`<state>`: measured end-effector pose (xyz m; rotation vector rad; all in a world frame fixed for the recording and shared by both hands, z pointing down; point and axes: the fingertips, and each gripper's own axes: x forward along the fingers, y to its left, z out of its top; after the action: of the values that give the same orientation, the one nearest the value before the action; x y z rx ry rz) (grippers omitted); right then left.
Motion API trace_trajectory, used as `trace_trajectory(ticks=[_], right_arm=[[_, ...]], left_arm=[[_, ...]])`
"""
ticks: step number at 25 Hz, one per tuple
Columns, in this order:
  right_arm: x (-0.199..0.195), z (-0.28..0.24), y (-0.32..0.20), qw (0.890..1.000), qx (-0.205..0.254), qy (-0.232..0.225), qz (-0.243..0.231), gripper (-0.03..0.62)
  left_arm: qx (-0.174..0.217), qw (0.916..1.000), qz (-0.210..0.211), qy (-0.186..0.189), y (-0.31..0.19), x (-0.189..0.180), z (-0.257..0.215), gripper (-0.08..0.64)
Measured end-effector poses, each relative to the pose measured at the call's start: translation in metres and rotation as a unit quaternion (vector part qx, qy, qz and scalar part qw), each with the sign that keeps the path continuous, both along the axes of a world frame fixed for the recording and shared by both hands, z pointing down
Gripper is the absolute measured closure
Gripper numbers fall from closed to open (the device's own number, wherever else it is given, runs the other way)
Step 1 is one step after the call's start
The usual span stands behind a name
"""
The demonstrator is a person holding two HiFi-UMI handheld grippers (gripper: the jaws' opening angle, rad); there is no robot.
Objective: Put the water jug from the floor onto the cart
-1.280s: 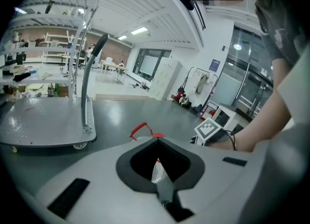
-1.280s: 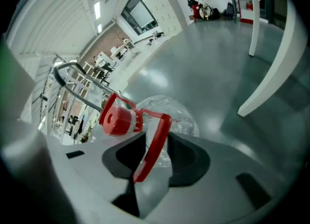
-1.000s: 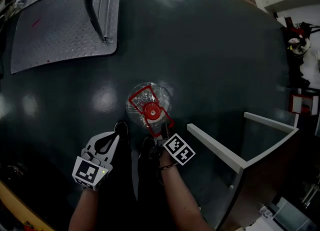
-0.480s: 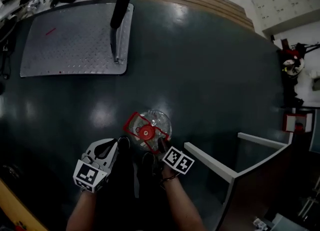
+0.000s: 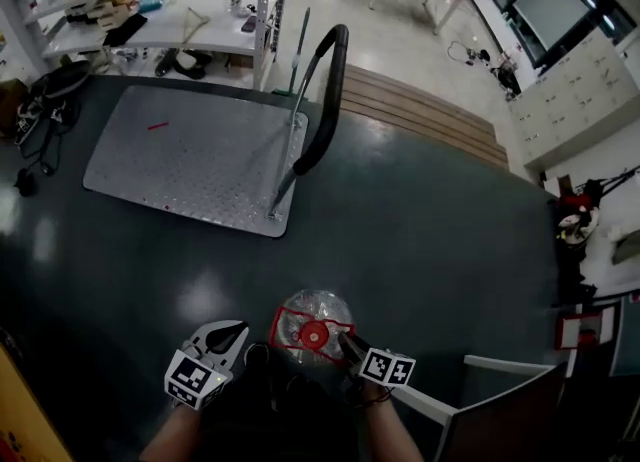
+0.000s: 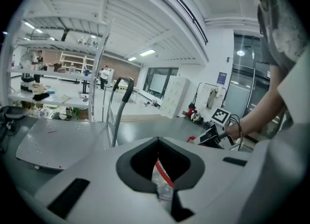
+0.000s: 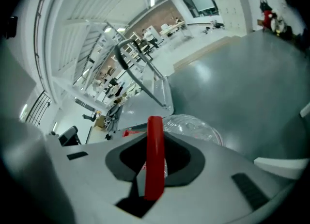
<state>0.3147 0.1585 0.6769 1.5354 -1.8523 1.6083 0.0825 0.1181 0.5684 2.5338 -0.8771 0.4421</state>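
My right gripper (image 5: 345, 342) clamps the red handle (image 7: 155, 155) of the clear jug (image 5: 322, 306), held over the floor (image 5: 430, 220) short of the cart (image 5: 190, 165). My left gripper (image 5: 240, 331) is closed beside the jug.

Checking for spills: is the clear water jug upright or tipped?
Upright: the head view looks straight down on the clear plastic water jug, its red cap centred in the round body.

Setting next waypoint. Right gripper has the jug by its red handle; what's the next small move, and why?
Likely carry the jug forward-left toward the cart deck: the right gripper is shut on the handle and the deck lies ahead with room.
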Motion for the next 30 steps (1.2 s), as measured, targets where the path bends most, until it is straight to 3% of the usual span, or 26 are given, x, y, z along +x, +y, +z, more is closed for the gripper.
trace_trajectory(ticks=[4, 8, 14, 19, 23, 27, 30], right_arm=[[-0.045, -0.039, -0.042, 0.993, 0.036, -0.009, -0.113, 0.529], [-0.087, -0.068, -0.083, 0.979, 0.072, -0.017, -0.19, 0.529], [-0.11, -0.106, -0.123, 0.965, 0.106, -0.062, -0.23, 0.529], [-0.148, -0.124, -0.146, 0.947, 0.127, -0.1, -0.276, 0.529], [-0.178, -0.122, -0.162, 0.94, 0.123, -0.093, -0.303, 0.529], [-0.207, -0.123, -0.169, 0.933, 0.108, -0.089, -0.331, 0.529], [-0.231, -0.118, -0.179, 0.935, 0.102, -0.084, -0.33, 0.529]], left_arm=[[0.029, 0.999, -0.033, -0.003, -0.026, -0.026, -0.026, 0.552], [0.031, 0.997, -0.071, -0.005, -0.045, -0.044, -0.037, 0.552], [0.032, 0.9917, -0.124, 0.001, -0.07, -0.049, -0.065, 0.552], [0.058, 0.9858, -0.157, -0.012, -0.1, -0.065, -0.091, 0.552], [0.062, 0.9817, -0.18, -0.013, -0.114, -0.085, -0.098, 0.552], [0.051, 0.9826, -0.178, -0.008, -0.122, -0.102, -0.095, 0.552], [0.038, 0.9843, -0.172, 0.005, -0.133, -0.126, -0.08, 0.552]])
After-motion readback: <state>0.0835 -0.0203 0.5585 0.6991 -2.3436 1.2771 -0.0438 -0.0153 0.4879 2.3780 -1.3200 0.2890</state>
